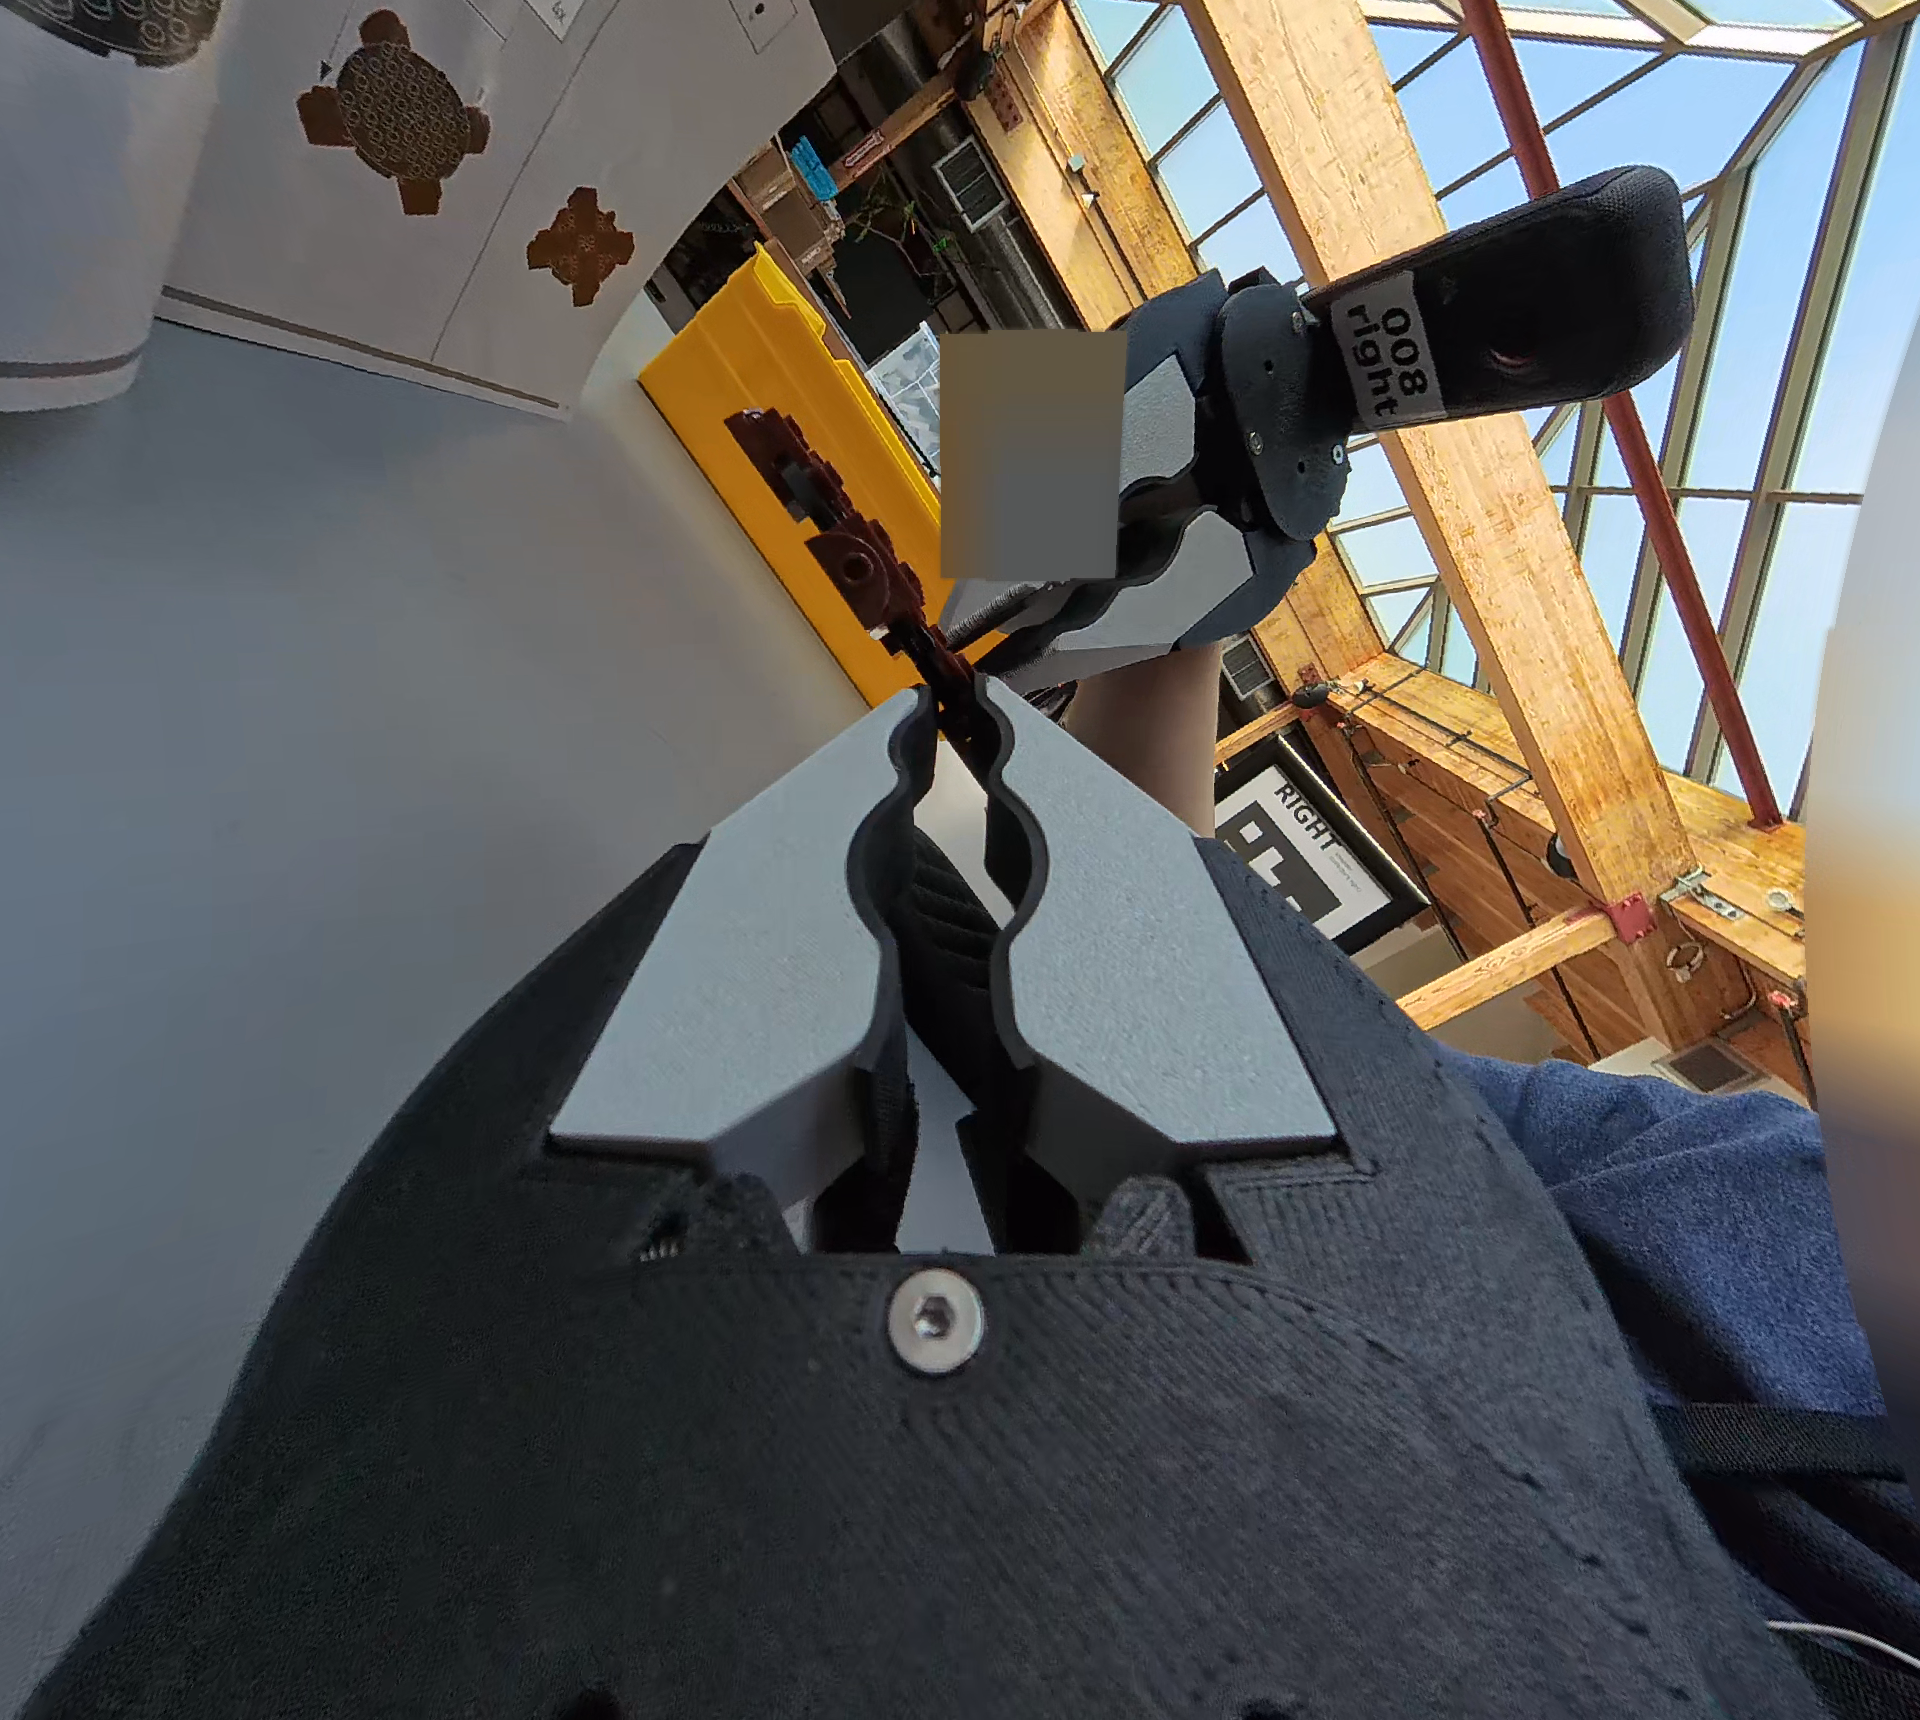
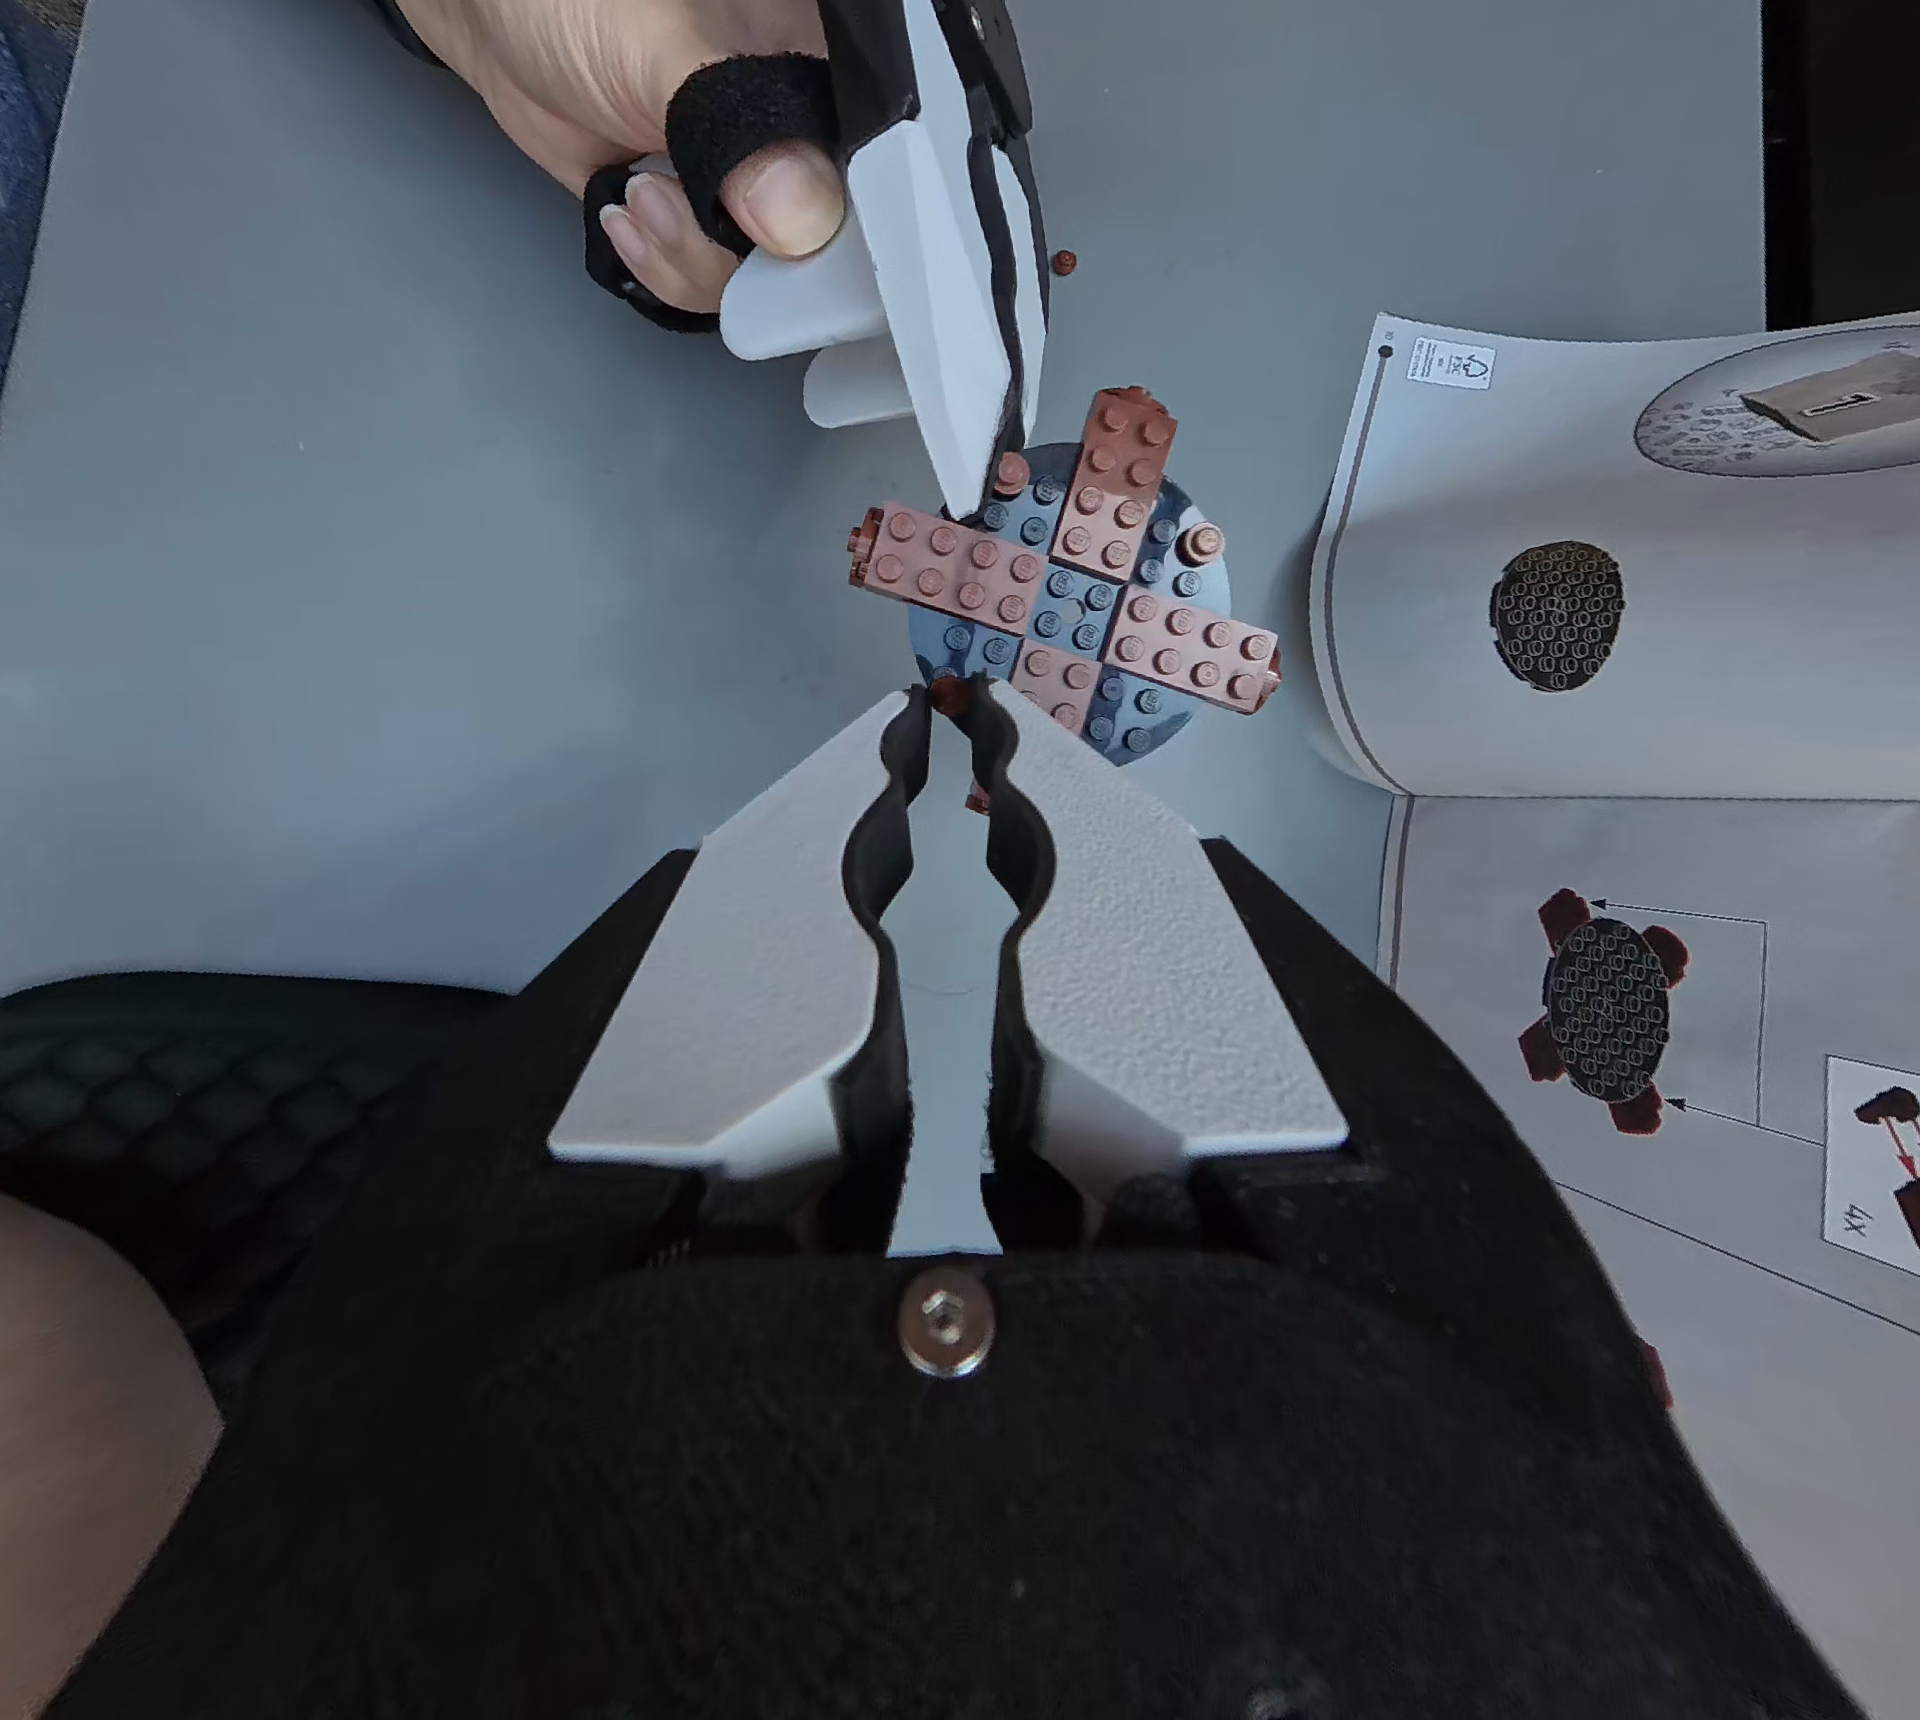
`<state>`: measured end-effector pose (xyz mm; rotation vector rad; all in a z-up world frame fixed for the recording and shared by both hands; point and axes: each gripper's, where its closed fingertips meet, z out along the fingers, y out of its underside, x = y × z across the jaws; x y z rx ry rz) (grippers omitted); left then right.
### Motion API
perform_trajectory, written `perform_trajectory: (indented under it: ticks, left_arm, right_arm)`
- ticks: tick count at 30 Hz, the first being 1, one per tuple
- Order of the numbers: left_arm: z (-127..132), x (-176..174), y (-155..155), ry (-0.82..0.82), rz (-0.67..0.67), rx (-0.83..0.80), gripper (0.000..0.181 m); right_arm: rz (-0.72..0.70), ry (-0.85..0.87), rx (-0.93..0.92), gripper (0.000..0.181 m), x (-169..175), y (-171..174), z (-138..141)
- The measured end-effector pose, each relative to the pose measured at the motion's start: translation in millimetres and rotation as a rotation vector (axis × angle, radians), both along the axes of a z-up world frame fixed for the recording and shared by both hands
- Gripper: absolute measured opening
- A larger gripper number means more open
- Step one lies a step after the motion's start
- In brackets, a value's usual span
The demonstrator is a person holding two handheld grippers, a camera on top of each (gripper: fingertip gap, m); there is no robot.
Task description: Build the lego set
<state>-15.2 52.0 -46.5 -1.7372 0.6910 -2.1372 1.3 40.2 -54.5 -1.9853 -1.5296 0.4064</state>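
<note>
While the round plate [image 2: 1070, 605] lies on the grey table [image 2: 416, 579], four brown bricks [image 2: 956, 574] cross it, their ends overhanging its rim. The left gripper [image 2: 1003, 449] comes down at the plate's upper-left edge, its jaws nearly closed on the rim there — a small round brown stud [image 2: 1010, 470] sits just beside its tips. The right gripper [image 2: 951, 696] is at the plate's lower-left edge, its jaws narrow and pinching a small dark-red round piece [image 2: 948, 694]. A loose stud [image 2: 1064, 261] lies on the table well above the plate. The manual [image 2: 1621, 735] lies open right of the plate. In the left wrist view the left gripper [image 1: 951, 699] clamps the plate edge-on, with the right gripper [image 1: 961, 631] touching it — a yellow bin [image 1: 758, 382] stands beyond.
</note>
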Motion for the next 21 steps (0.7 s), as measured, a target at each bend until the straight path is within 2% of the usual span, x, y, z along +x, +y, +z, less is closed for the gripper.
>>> perform_trajectory:
  ticks: [15, 21]
  left_arm:
    - [1.4, -0.5, -2.8, -0.036, -0.046, -0.073, 0.004]
    - [0.5, -0.2, -5.1, -0.036, -0.066, -0.090, 0.003]
  right_arm:
    - [-0.014, -0.037, -0.017, 0.007, -3.3, -4.1, 0.6]
    - [-0.017, -0.116, -0.010, 0.007, -3.2, -7.6, -1.8]
